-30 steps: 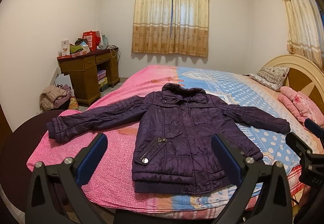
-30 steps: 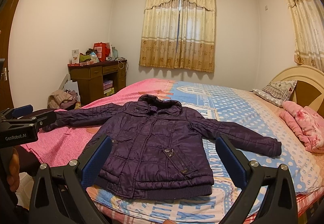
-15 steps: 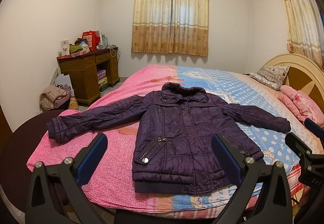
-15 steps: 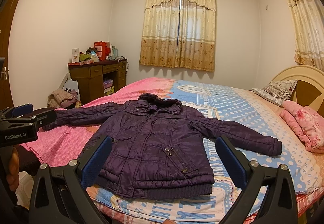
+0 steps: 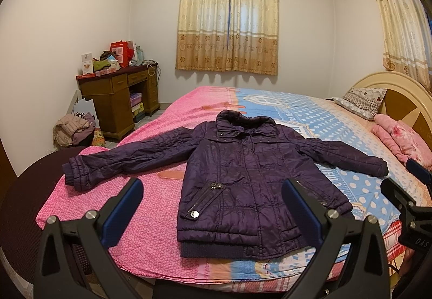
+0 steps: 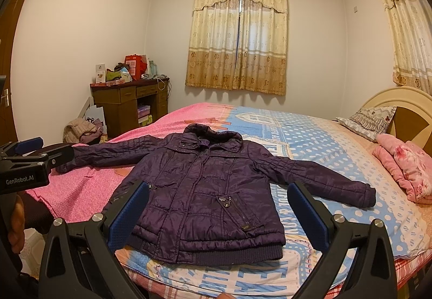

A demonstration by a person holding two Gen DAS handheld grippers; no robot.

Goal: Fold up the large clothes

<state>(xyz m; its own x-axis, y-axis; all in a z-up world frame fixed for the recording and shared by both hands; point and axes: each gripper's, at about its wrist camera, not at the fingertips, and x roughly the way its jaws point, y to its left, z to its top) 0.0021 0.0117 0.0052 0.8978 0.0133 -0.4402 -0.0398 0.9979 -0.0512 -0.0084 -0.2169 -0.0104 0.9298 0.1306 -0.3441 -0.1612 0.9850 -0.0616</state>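
A dark purple quilted jacket (image 5: 243,172) lies flat, front up, on the bed (image 5: 151,207), with both sleeves spread out sideways and the collar toward the window. It also shows in the right wrist view (image 6: 205,185). My left gripper (image 5: 212,211) is open and empty, held above the bed's near edge in front of the jacket's hem. My right gripper (image 6: 218,214) is open and empty, also short of the hem. The left gripper appears at the left edge of the right wrist view (image 6: 24,164).
The bed has a pink and blue patterned sheet. A pillow (image 5: 361,101) and folded pink clothes (image 5: 399,139) lie by the headboard at right. A wooden desk (image 5: 118,99) with clutter and a pile of clothes (image 5: 73,131) stand at the left wall.
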